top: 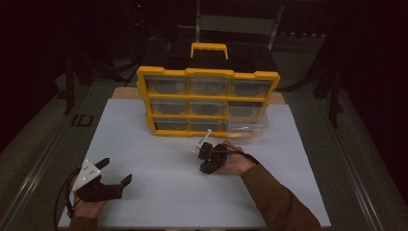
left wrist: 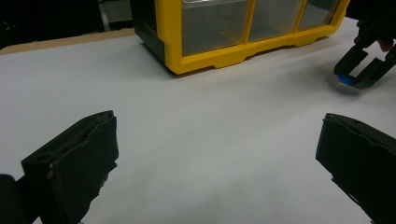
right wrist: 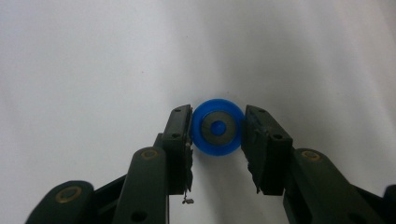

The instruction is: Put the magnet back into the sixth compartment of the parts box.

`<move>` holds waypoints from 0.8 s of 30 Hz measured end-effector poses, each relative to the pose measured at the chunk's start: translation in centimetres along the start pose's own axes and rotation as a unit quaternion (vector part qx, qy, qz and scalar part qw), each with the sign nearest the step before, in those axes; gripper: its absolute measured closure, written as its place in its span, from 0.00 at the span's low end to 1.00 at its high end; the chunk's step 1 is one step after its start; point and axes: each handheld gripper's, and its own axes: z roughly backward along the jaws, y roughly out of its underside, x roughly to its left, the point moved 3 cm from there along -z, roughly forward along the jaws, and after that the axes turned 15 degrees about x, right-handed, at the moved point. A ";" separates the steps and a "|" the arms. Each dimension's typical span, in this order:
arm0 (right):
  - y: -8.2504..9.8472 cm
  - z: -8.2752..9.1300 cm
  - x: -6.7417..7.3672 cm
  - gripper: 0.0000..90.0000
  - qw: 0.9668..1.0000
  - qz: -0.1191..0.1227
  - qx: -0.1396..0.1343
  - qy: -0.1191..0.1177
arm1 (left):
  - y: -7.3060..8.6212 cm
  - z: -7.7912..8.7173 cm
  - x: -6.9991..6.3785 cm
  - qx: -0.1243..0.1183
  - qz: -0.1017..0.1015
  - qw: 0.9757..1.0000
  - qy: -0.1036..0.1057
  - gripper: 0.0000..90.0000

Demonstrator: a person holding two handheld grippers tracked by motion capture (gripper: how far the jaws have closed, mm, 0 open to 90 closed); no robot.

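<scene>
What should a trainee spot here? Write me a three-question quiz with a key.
1. True or false: the left tool grips a drawer.
2. What sits between the jaws of the right tool? A) a screw B) a blue disc C) a key
3. How many rows of drawers does the yellow cabinet on the white table have?
Key: 1 false, its jaws stand open with nothing between them. 2 B. 3 three.
</scene>
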 end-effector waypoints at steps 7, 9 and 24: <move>0.2 0.5 -0.1 0.70 1.000 0.002 0.001 -0.002 | 0.0 0.1 0.0 -0.001 0.000 1.000 0.000 0.00; 0.2 0.5 -0.2 0.70 1.000 0.002 0.000 -0.002 | 0.0 0.1 0.0 -0.001 0.000 1.000 0.000 0.00; 0.5 2.0 -0.3 0.70 1.000 -0.004 -0.004 -0.004 | 0.0 0.1 0.0 0.000 0.000 1.000 -0.001 0.00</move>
